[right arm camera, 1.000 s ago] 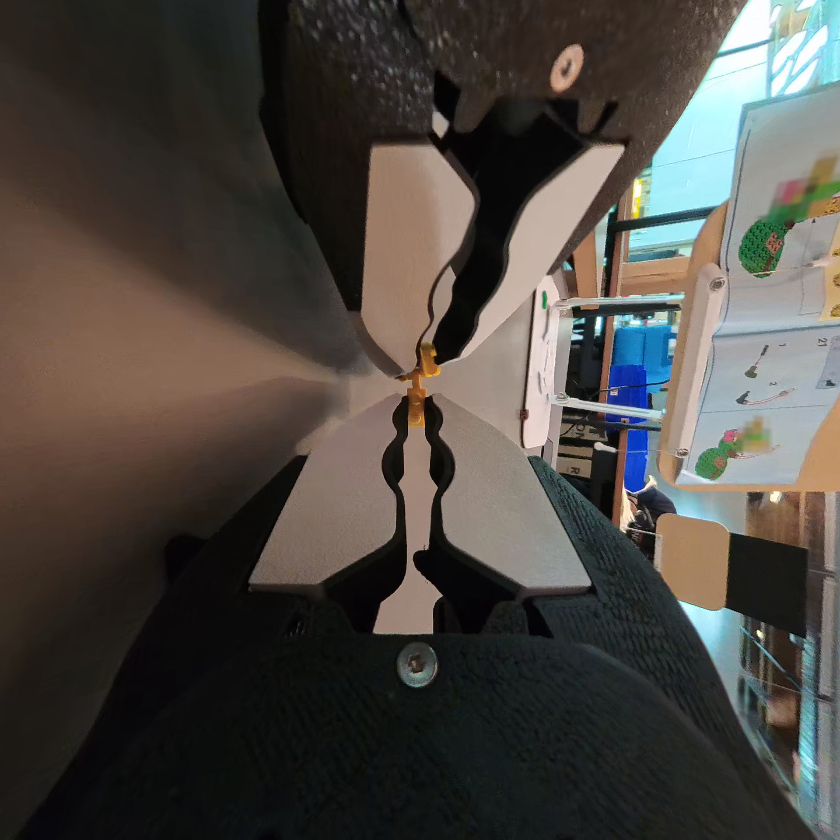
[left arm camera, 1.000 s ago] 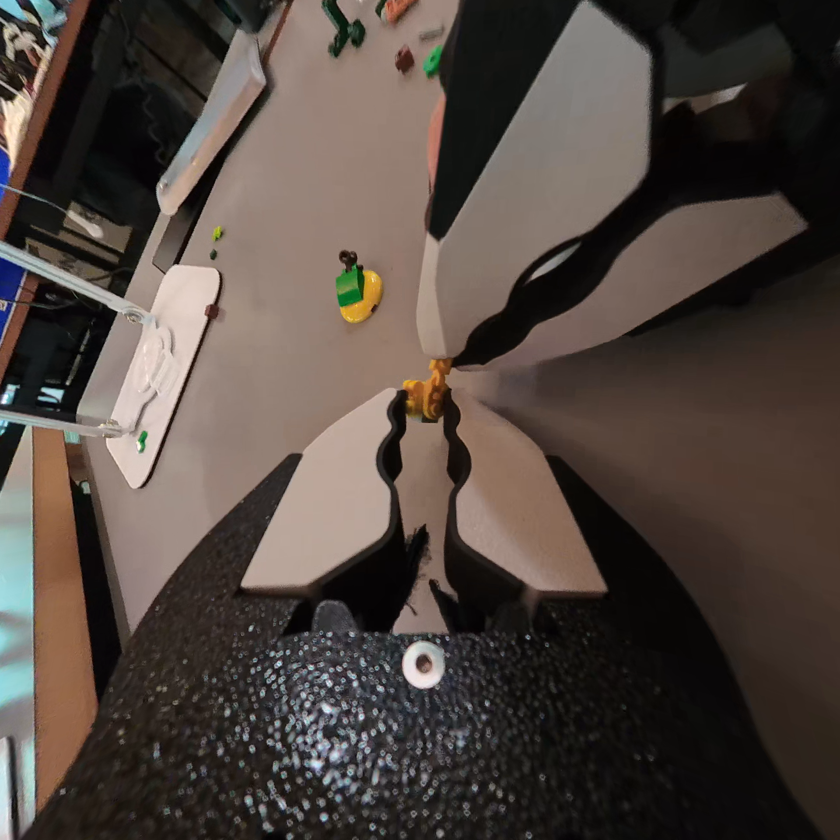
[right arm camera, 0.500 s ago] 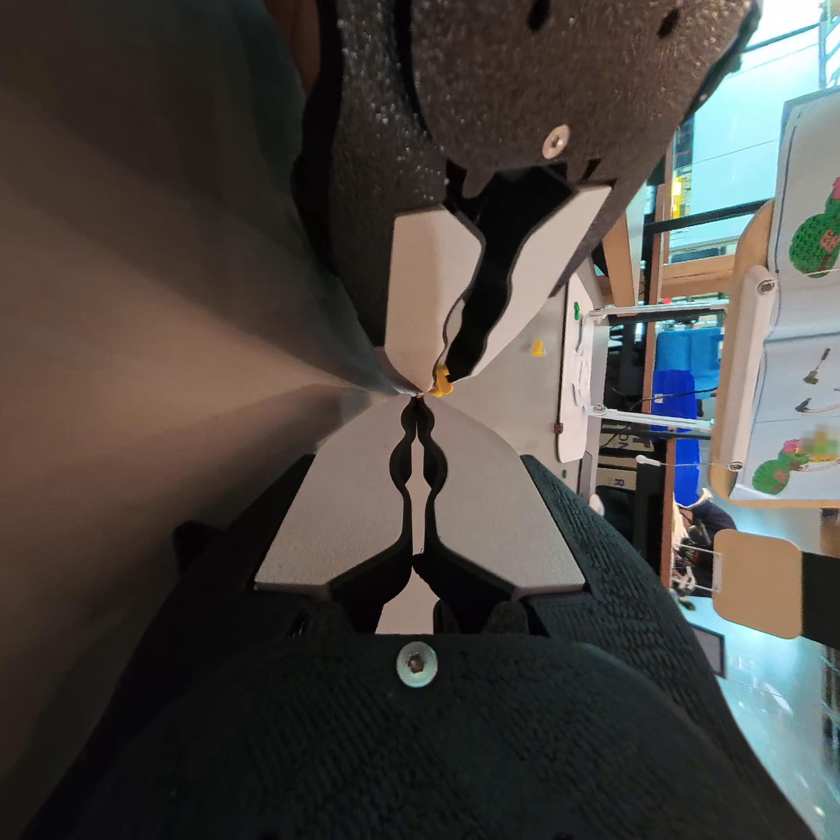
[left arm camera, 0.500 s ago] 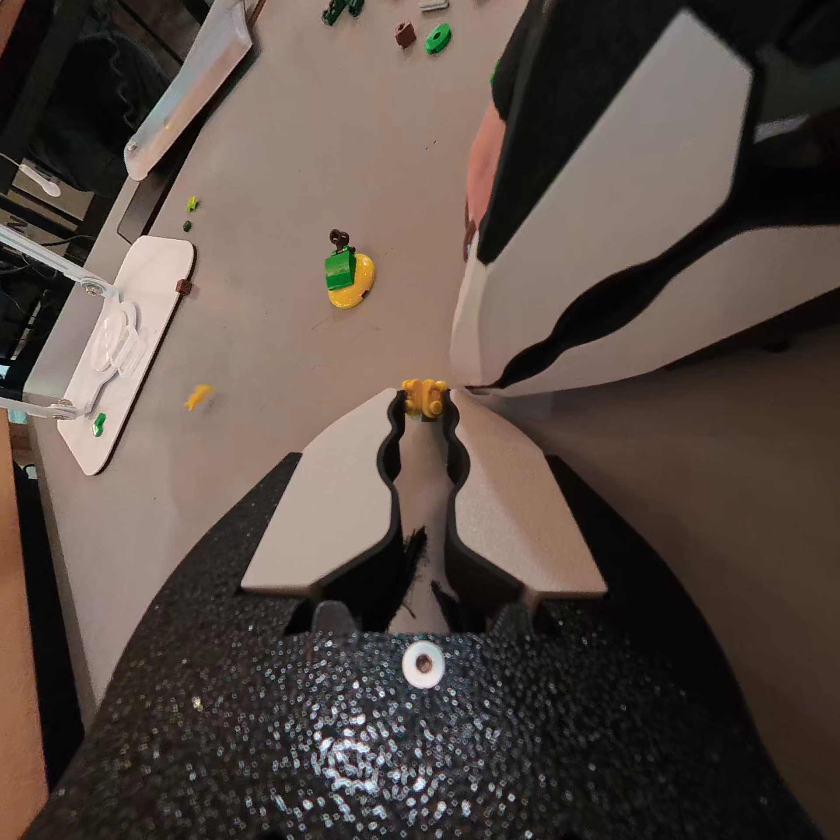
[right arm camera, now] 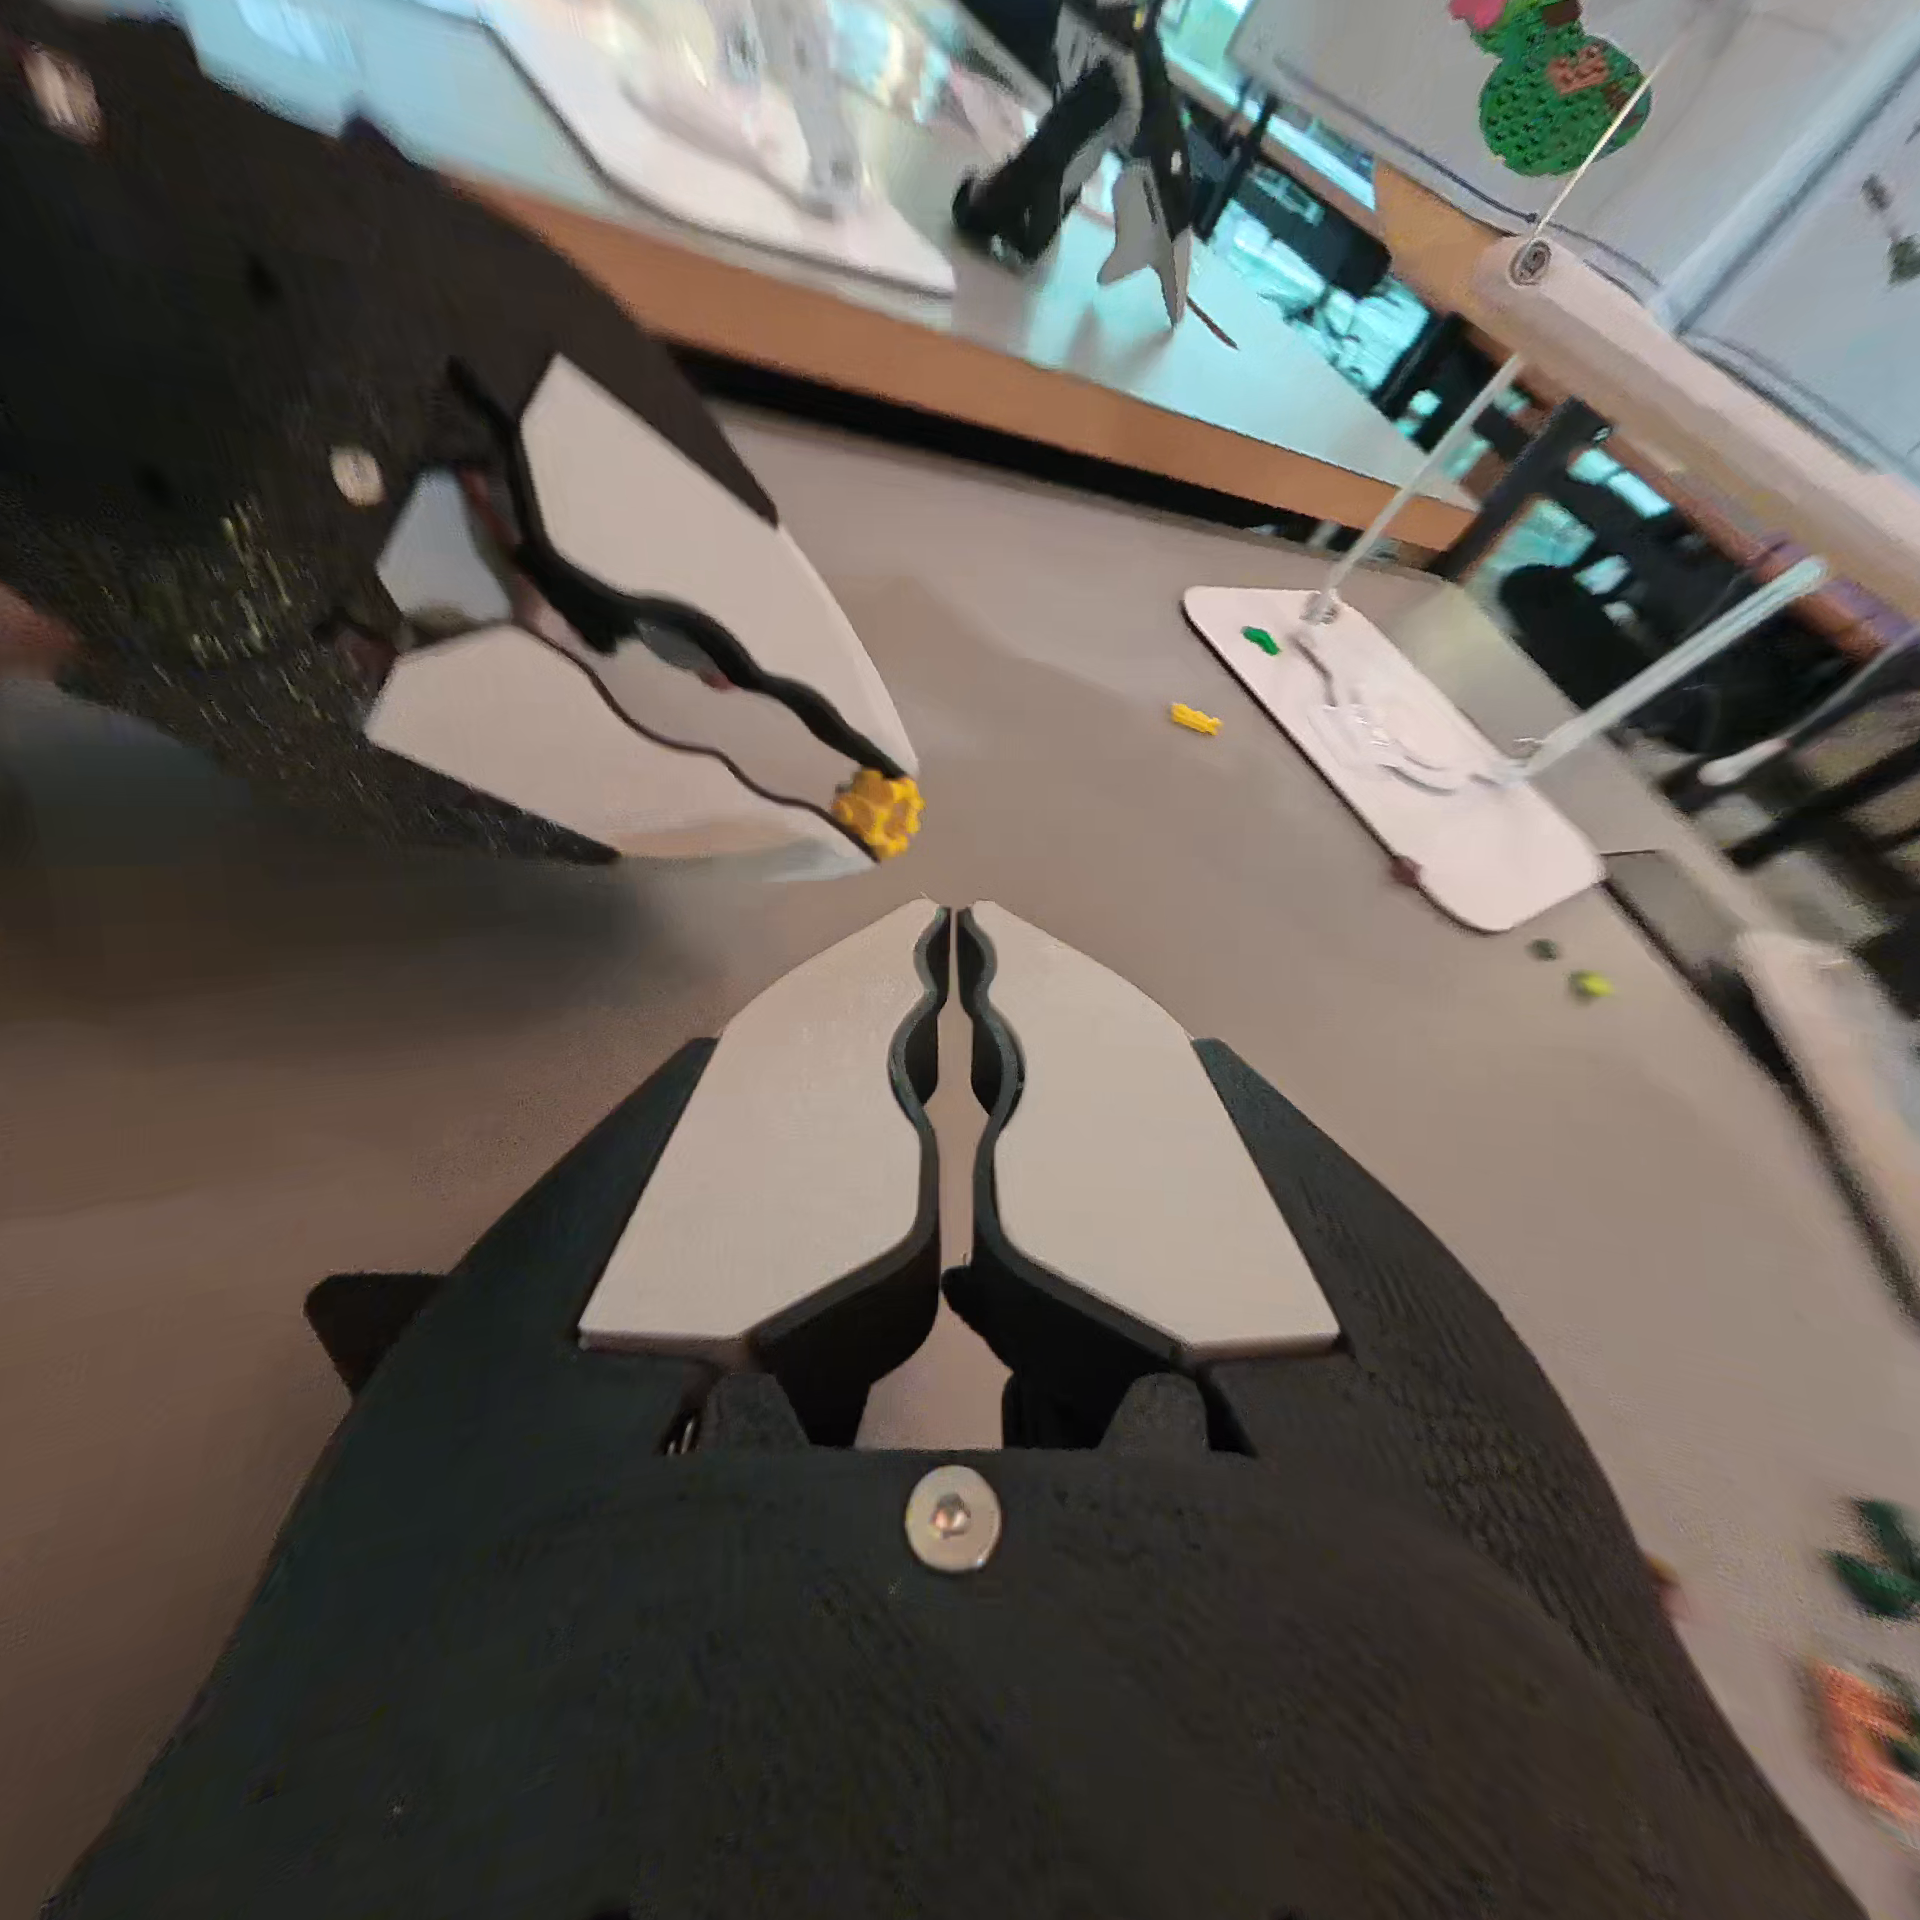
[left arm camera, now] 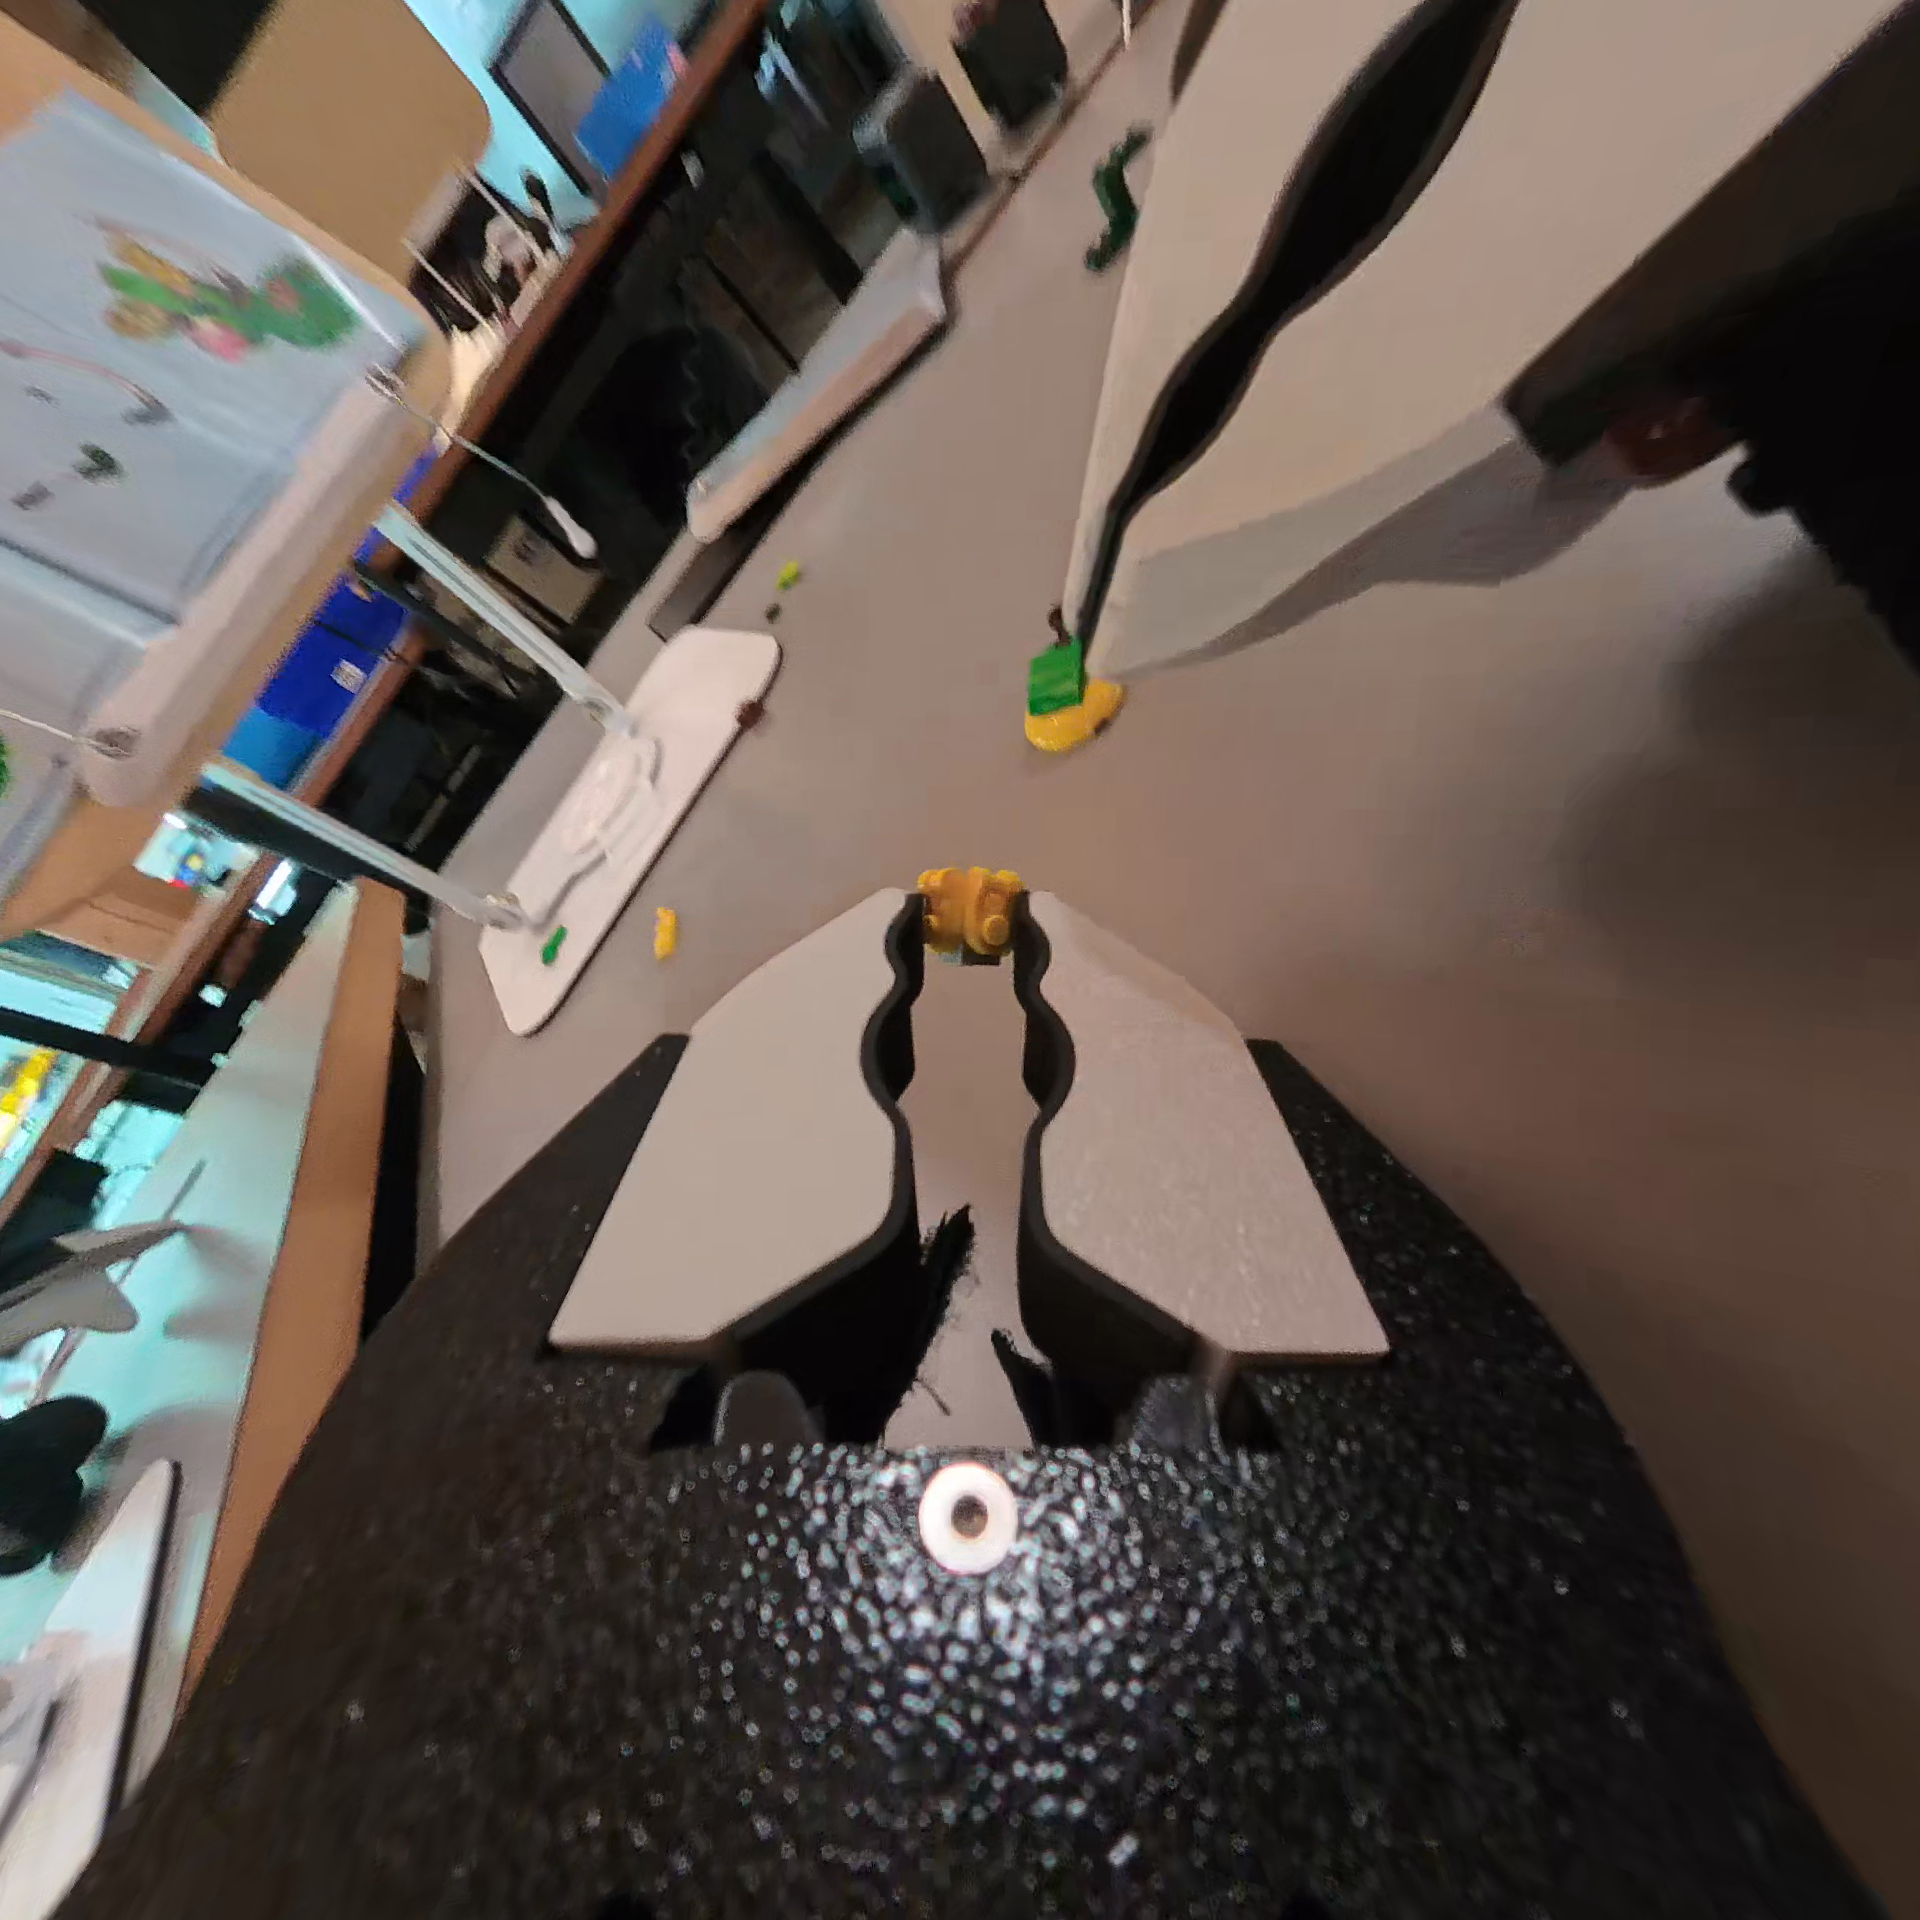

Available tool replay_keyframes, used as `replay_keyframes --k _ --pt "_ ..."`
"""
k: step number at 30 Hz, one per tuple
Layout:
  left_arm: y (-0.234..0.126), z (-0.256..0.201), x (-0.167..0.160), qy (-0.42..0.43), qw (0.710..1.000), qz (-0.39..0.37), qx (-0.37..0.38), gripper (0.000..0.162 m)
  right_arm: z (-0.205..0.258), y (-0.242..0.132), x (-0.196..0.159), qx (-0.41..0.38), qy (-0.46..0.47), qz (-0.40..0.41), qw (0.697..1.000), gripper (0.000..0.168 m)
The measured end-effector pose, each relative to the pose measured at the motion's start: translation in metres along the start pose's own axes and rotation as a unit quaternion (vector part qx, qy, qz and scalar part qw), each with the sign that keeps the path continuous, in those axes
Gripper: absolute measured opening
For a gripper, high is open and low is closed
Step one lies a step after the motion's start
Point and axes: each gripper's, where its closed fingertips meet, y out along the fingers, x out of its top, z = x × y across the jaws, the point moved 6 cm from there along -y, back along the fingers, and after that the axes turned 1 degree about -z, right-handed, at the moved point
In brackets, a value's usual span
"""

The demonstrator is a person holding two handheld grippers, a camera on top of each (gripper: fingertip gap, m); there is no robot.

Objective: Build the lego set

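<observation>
Yellow studded piece (left arm camera: 968, 921) pinched only at left gripper (left arm camera: 966, 935) tips, liable to pop free; right gripper (right arm camera: 952, 912) closed empty, loose yellow piece (right arm camera: 1195, 718) at 1 o'clock.

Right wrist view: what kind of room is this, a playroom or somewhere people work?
Probably a workroom or lab, not a playroom. A grey table holds loose bricks, an instruction booklet hangs on a clear stand, and more long benches stand behind.

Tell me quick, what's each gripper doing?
Left gripper: closed on the small yellow lego piece.
Right gripper: closed, holding nothing.
</observation>
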Motion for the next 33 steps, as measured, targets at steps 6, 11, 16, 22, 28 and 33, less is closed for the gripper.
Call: replay_keyframes --k 6,11,16,22,28,33 --pt "-0.015 0.002 0.019 0.028 0.994 -0.102 0.019 0.016 -0.008 -0.007 0.01 0.117 0.233 -0.072 0.963 0.02" --pt "-0.021 -0.001 0.029 0.009 0.989 -0.15 -0.015 0.016 -0.004 -0.004 0.008 0.189 0.299 -0.061 0.933 0.031" --pt "-0.023 -0.005 0.033 0.002 0.985 -0.164 -0.049 0.016 -0.005 -0.007 0.011 0.206 0.31 -0.077 0.925 0.028" --pt "-0.024 -0.009 0.036 0.0 0.982 -0.178 -0.068 0.016 -0.004 -0.009 0.01 0.239 0.324 -0.075 0.912 0.017" --pt "-0.024 -0.006 0.045 0.005 0.978 -0.205 -0.023 0.026 -0.013 -0.012 0.01 0.281 0.412 -0.096 0.862 0.017" --pt "-0.018 -0.01 0.042 0.048 0.984 -0.171 -0.009 0.026 -0.016 -0.014 0.009 0.316 0.448 -0.093 0.832 0.016"
